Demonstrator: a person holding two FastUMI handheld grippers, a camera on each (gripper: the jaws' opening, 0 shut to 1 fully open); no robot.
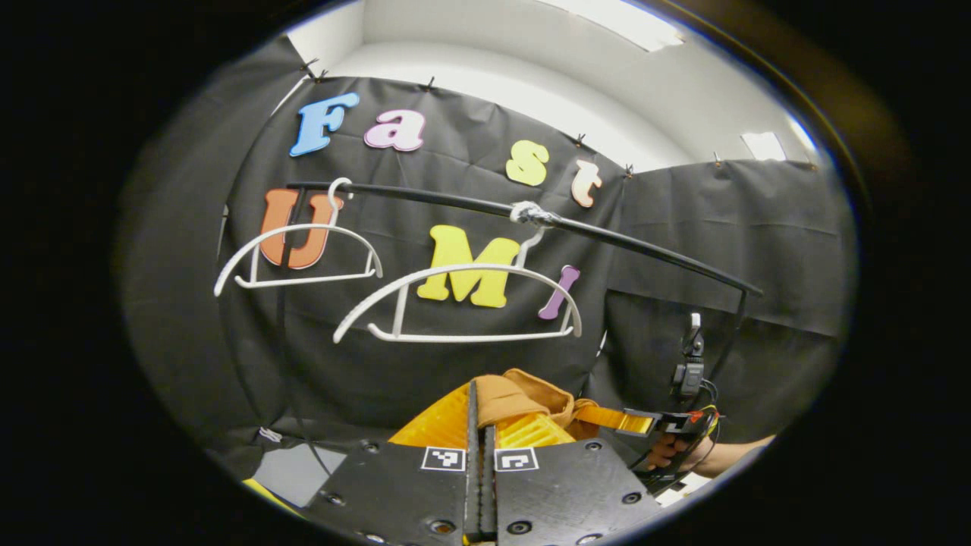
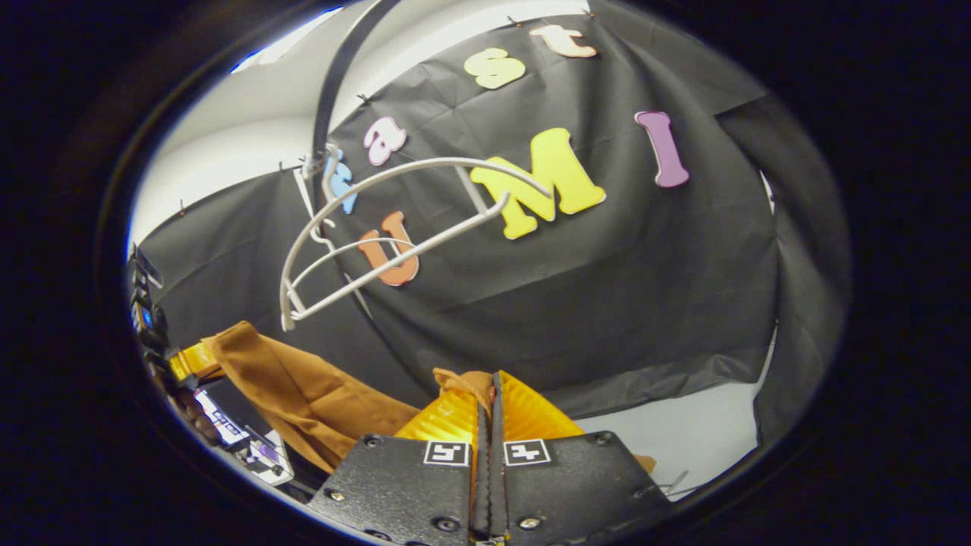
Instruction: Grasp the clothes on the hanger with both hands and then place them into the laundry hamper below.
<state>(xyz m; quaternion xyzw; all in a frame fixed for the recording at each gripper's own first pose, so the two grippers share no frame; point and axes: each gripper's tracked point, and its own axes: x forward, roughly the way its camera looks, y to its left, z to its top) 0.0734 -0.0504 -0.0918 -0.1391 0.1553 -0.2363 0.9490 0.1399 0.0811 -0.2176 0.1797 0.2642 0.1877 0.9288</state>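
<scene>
Both grippers, L (image 1: 481,413) & R (image 2: 490,406), clamped tight on brown garment (image 2: 303,387); white hangers (image 1: 455,303) bare on rail (image 1: 607,235).

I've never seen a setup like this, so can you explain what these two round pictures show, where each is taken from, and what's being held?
A person holds a two-finger gripper in each hand; a fisheye camera rides on each one, looking along its fingers. In the left gripper view, the left gripper is shut on a brown garment. Farther right is the other gripper, held in a hand. In the right gripper view, the right gripper pinches the same garment, which stretches leftward. Above hang two bare white hangers, the nearer hanger and the farther hanger, on a black rail. So the garment is off its hanger, held between both grippers.
</scene>
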